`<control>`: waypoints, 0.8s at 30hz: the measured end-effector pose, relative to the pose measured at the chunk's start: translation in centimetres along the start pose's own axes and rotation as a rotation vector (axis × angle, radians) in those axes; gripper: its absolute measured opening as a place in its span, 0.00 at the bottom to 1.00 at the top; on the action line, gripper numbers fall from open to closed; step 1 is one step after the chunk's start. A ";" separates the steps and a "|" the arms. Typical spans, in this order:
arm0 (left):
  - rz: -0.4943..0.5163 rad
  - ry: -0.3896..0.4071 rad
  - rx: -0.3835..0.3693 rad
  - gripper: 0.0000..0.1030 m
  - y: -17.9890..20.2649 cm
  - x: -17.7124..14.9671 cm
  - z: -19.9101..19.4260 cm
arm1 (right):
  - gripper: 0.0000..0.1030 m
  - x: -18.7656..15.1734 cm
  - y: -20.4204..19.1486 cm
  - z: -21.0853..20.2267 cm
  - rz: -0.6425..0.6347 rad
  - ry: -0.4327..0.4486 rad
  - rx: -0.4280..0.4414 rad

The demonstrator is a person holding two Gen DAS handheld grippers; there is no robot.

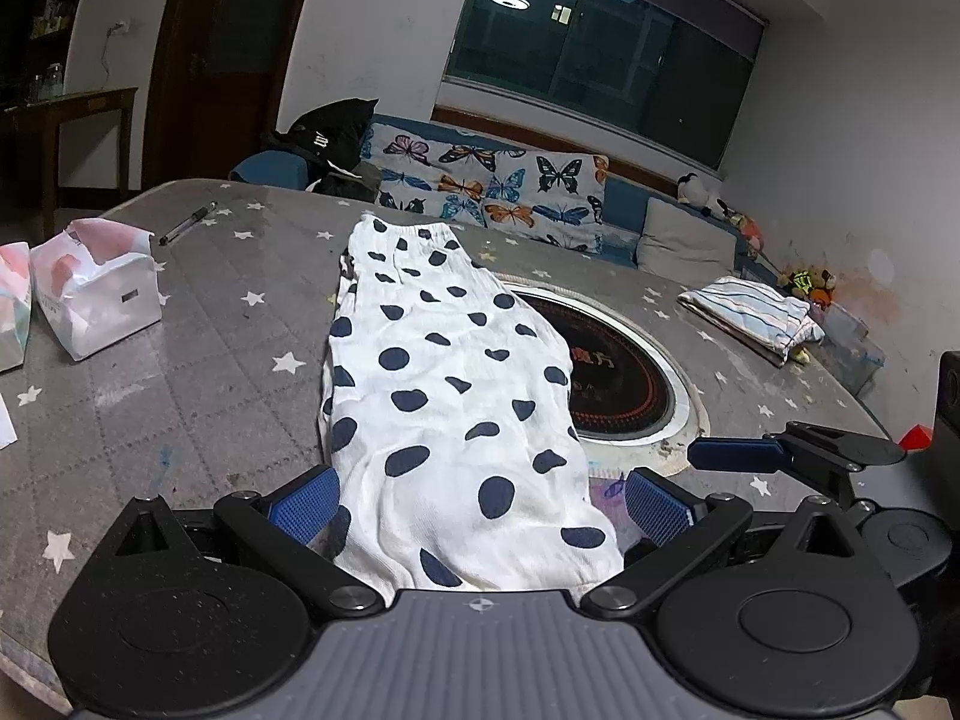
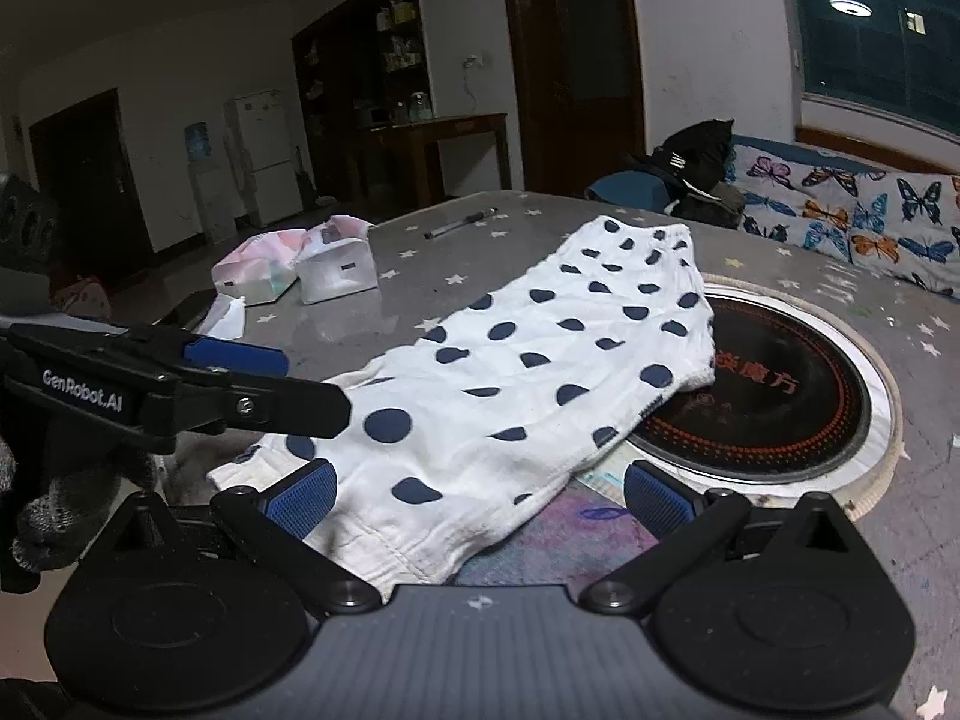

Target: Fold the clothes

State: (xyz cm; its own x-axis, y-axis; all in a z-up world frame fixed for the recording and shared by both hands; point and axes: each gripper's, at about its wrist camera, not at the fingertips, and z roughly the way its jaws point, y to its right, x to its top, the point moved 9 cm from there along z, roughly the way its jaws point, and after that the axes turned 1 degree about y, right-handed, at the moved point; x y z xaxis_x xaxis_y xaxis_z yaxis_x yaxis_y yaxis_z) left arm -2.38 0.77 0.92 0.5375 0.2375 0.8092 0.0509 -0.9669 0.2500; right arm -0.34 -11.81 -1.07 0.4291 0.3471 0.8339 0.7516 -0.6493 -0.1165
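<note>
A white garment with navy dots (image 1: 444,384) lies stretched out flat on the grey star-print tablecloth (image 1: 180,396), its far end reaching towards the sofa. Its near hem sits between the blue pads of my open left gripper (image 1: 480,507), which is low over the table. In the right wrist view the same garment (image 2: 528,372) runs diagonally, and its near corner lies between the fingers of my open right gripper (image 2: 480,501). The left gripper (image 2: 288,381) shows at the left of this view, over the garment's other near corner. The right gripper (image 1: 720,455) shows beside the garment's right edge.
A round black cooktop (image 1: 624,378) is set into the table, partly under the garment. Tissue packs (image 1: 96,294) and a pen (image 1: 187,223) lie at the left. A folded striped cloth (image 1: 753,315) sits at the far right. A butterfly-print sofa (image 1: 492,186) stands behind the table.
</note>
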 end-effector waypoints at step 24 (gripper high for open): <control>-0.036 -0.103 0.246 1.00 -6.1 -1.5 4.0 | 1.00 -0.3 3.0 5.1 0.046 -0.090 -0.064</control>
State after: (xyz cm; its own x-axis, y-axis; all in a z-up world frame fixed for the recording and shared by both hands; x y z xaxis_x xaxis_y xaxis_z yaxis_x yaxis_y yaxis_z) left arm -0.14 5.96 -4.00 0.6141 0.2734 0.7404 0.2675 -0.9546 0.1307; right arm 4.35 -10.38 -4.39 0.5081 0.3736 0.7761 0.6978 -0.7068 -0.1166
